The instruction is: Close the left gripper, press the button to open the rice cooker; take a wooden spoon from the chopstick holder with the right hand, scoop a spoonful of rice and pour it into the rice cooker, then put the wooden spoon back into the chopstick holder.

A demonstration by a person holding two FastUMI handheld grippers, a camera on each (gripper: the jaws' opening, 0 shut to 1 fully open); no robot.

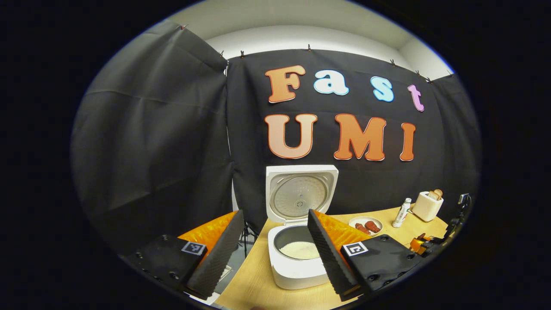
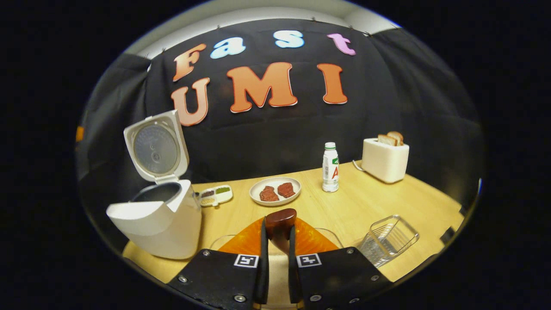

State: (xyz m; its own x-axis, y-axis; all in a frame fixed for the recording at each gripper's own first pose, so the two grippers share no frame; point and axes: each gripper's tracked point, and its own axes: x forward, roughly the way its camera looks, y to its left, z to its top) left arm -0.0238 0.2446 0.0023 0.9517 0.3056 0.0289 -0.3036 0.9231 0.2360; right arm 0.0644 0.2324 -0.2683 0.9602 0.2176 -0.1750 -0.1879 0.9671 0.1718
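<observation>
One rice cooker is seen on the table, lid raised, rice in its pot. The left gripper is held before it, jaws wide and empty. The right gripper is clamped narrowly on one wooden spoon. One plate with two meat pieces, one bottle, one toaster and one wire holder are set around.
</observation>
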